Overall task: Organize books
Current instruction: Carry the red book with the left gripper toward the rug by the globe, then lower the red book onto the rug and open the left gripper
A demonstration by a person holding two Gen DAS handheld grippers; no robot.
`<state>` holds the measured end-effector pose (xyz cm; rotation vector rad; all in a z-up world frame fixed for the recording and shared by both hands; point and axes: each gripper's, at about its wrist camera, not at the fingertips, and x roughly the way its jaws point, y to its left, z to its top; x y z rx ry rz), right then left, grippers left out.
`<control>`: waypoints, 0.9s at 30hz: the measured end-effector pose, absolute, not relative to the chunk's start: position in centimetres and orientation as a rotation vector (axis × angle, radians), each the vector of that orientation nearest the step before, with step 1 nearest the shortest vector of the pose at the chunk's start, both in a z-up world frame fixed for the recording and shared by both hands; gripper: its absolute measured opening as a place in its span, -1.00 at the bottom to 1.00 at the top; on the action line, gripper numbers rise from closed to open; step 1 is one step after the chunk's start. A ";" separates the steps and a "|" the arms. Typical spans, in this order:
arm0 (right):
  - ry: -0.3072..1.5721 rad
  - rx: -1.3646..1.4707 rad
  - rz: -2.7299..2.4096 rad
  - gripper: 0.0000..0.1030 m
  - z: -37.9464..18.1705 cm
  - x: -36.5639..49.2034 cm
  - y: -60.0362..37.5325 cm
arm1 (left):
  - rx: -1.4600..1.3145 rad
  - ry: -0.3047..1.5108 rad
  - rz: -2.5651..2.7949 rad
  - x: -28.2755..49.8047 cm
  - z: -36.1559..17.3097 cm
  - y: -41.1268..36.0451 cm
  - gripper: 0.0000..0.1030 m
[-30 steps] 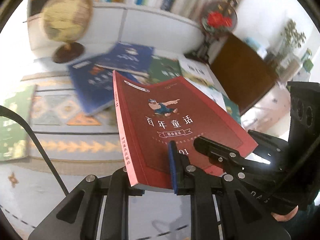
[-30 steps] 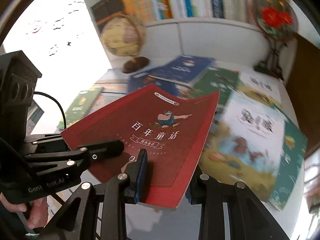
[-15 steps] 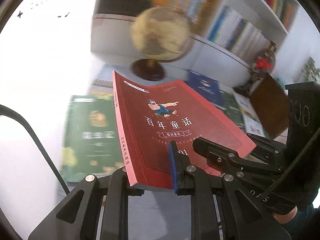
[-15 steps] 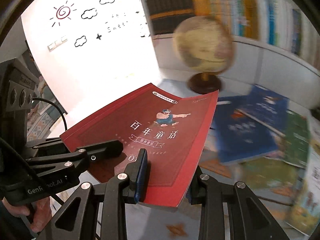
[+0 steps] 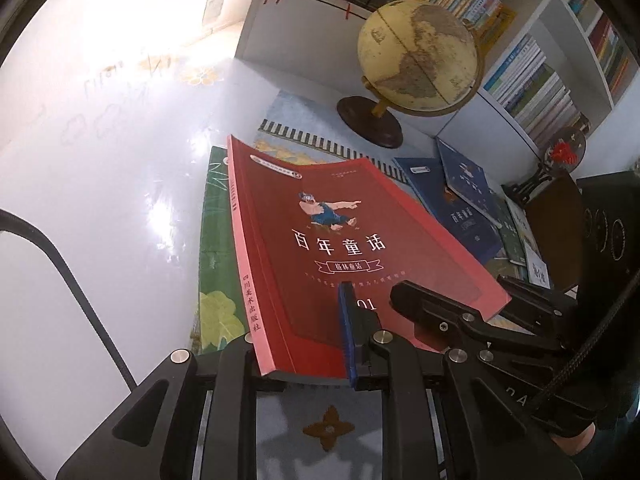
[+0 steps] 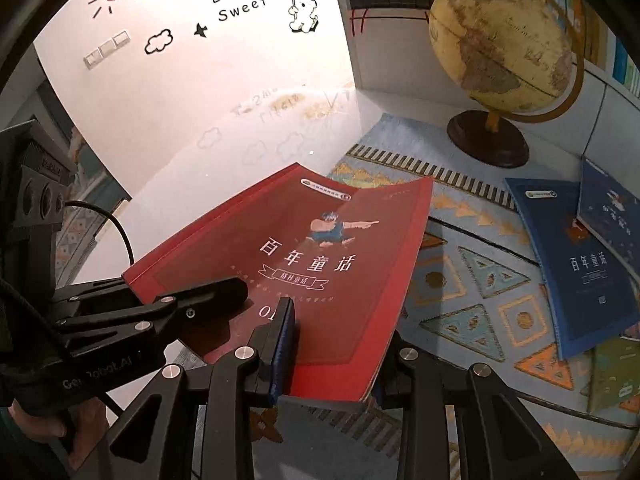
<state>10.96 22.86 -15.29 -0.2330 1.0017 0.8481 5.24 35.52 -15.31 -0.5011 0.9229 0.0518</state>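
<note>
I have both grippers clamped on the near edge of the red book (image 5: pixel 320 248) — the left gripper (image 5: pixel 304 344) pinching its spine corner, the right gripper (image 6: pixel 332 344) its open-edge corner — so it hangs tilted above the patterned mat (image 6: pixel 472 288). Beneath it lies a green book (image 5: pixel 214 264). Further off, blue books (image 6: pixel 576 268) lie overlapping on the mat — beyond them the globe (image 6: pixel 504 48) stands before the bookshelf (image 5: pixel 532 92).

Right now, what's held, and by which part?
Red book: both grippers clamp its bottom edge, left gripper near the spine, right gripper near the open side.
</note>
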 end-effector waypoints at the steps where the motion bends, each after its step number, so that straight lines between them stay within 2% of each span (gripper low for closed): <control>1: 1.014 -0.225 0.842 -0.40 -15.6 11.2 23.1 | -0.508 0.926 0.048 5.4 -15.5 35.8 -0.68; 5: 1.058 -0.189 0.830 -0.40 -16.5 12.4 23.0 | -0.533 0.946 0.036 5.7 -16.3 36.4 -0.66; 11: 1.132 -0.163 0.819 -0.40 -18.4 12.9 22.8 | -0.562 1.013 0.057 4.7 -18.0 37.0 -0.47; 22: 1.233 -0.187 0.844 -0.39 -20.8 12.5 23.4 | -0.601 1.071 0.200 2.0 -19.4 39.0 -0.50; 27: 1.271 -0.161 0.823 -0.27 -21.2 12.3 21.5 | -0.587 1.066 0.222 0.8 -18.8 38.6 -0.50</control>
